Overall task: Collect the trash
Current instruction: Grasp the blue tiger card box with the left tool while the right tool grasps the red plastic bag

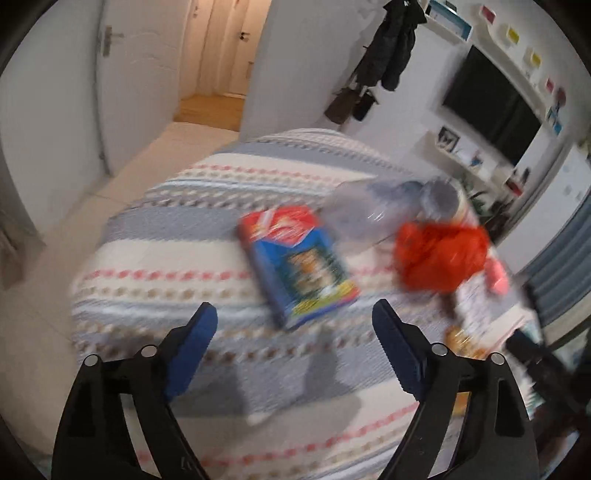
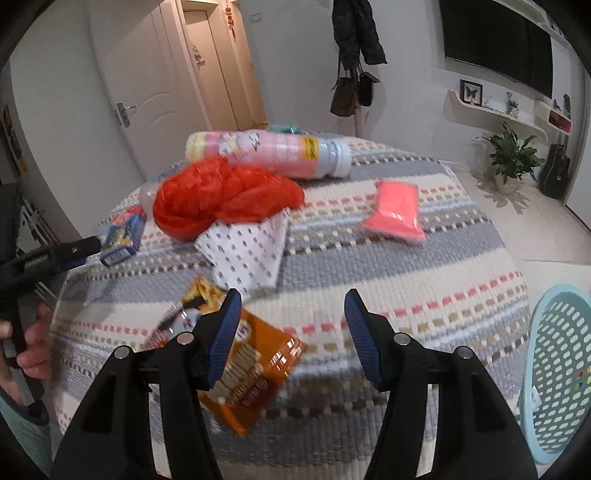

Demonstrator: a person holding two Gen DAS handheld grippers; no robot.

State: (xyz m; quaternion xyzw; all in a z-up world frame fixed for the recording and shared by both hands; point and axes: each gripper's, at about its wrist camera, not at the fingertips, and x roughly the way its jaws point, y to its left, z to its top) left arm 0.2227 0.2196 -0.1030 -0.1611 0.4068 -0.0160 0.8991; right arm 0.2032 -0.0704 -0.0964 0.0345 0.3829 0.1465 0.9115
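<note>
Trash lies on a striped woven cloth over a round table. A blue box lies just ahead of my open, empty left gripper; it also shows in the right wrist view. Beside it are a clear plastic bottle and a red plastic bag, also in the right wrist view. My right gripper is open and empty above an orange snack packet. A pink bottle, a pink packet and dotted white paper lie beyond.
A light blue perforated basket stands at the table's right edge. The left gripper's body reaches in from the left. A door, coat rack, TV, plant and guitar stand around the room.
</note>
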